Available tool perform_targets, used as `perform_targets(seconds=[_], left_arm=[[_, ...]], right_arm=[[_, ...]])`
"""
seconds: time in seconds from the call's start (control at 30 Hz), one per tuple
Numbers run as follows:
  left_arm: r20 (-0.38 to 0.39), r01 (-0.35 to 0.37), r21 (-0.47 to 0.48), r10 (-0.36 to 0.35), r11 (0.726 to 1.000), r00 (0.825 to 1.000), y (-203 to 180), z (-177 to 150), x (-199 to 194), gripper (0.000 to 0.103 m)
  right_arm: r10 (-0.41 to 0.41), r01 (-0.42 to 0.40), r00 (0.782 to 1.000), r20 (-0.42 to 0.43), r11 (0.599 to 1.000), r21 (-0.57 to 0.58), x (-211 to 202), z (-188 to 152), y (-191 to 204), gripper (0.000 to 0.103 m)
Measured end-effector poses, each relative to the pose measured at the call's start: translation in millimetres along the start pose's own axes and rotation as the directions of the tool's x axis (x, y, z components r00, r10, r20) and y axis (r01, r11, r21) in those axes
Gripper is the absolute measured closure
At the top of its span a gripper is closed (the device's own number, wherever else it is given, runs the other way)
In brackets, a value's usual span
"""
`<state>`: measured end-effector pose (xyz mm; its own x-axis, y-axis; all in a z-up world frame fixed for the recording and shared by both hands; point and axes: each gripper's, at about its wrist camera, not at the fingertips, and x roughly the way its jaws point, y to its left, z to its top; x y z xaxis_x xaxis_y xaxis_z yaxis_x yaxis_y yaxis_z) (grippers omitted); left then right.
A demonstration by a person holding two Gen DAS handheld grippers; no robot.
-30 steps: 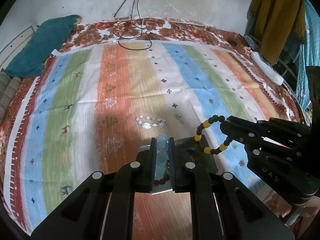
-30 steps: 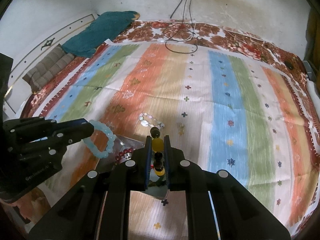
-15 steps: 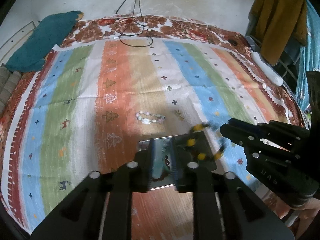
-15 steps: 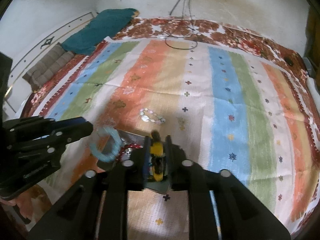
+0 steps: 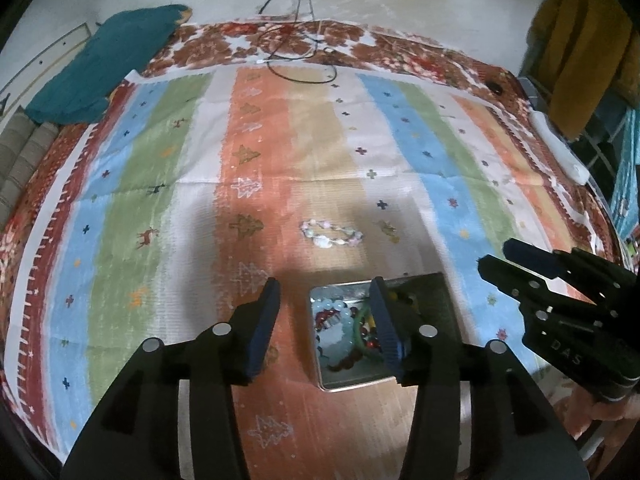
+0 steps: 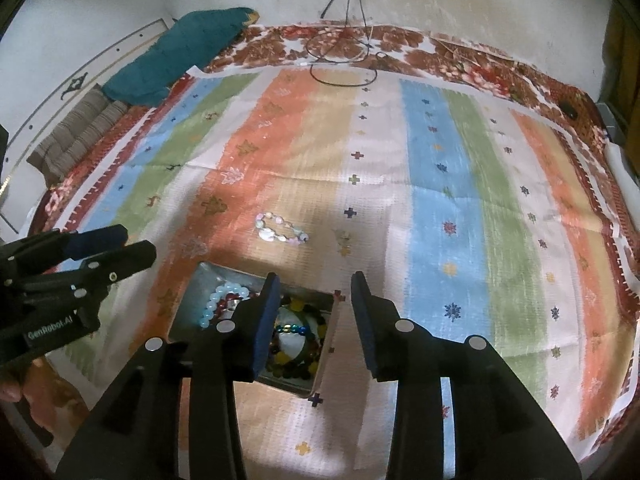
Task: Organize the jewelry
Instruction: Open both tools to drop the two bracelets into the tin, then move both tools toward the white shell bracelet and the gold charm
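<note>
both hand-held grippers, left (image 5: 324, 312) and right (image 6: 314, 306), are hanging spread and empty over the tin (image 5: 352, 384) holding bracelets (image 6: 224, 304) on the bed.

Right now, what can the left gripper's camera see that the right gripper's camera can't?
Only the left wrist view shows the mustard-yellow garment hanging at the far right, and the right gripper from its side.

Only the right wrist view shows the left gripper from its side, with a GenRobot.AI label, and the yellow-and-dark bead bracelet plainly inside the tin.

Both show the striped cloth, the rectangular metal tin with the pale blue bead bracelet inside, the pastel bead bracelet lying beyond it, and the teal blanket.
</note>
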<state>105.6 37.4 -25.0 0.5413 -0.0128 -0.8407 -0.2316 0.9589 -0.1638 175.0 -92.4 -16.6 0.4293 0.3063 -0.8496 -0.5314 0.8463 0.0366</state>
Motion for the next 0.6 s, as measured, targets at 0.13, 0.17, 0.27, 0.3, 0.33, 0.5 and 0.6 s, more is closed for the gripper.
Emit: perform_targets(seconds=[0.13, 0.17, 0.27, 0.3, 0.33, 0.5, 0.6], left_arm=[[-0.018, -0.017, -0.002, 0.017, 1.000, 1.000, 1.7, 6.2, 10.4, 0.049], [-0.023, -0.023, -0.001, 0.023, 1.000, 0.999, 1.6, 8.3, 14.0, 0.048], [-0.031, -0.036, 0.001, 0.036, 0.999, 0.999, 1.9, 14.2, 22.0, 0.043], [-0.033, -0.039, 0.002, 0.039, 0.999, 0.999, 2.2, 14.4, 23.7, 0.042], [-0.038, -0.045, 0.002, 0.045, 0.999, 0.998, 2.5, 16.9, 27.5, 0.041], [-0.057, -0.055, -0.001, 0.055, 0.998, 0.997, 4.2, 23.9, 39.1, 0.039], [-0.059, -0.062, 0.006, 0.062, 0.998, 0.996, 5.2, 28.2, 42.0, 0.037]], right_arm=[[-0.013, 0.013, 1.000, -0.015, 1.000, -0.003, 7.6, 4.5, -1.2, 0.060], [-0.016, 0.016, 1.000, -0.019, 1.000, -0.004, 10.0, 6.0, -1.4, 0.059], [-0.022, 0.022, 0.999, -0.029, 1.000, -0.008, 15.0, 8.7, -1.9, 0.054], [-0.024, 0.024, 0.999, -0.031, 1.000, -0.009, 16.0, 9.1, -1.6, 0.053], [-0.026, 0.026, 0.999, -0.035, 1.000, -0.011, 17.7, 10.0, -1.8, 0.053], [-0.031, 0.031, 0.998, -0.056, 1.000, -0.005, 27.7, 16.9, -5.3, 0.050], [-0.027, 0.027, 0.998, -0.062, 1.000, 0.002, 32.0, 21.1, -6.4, 0.048]])
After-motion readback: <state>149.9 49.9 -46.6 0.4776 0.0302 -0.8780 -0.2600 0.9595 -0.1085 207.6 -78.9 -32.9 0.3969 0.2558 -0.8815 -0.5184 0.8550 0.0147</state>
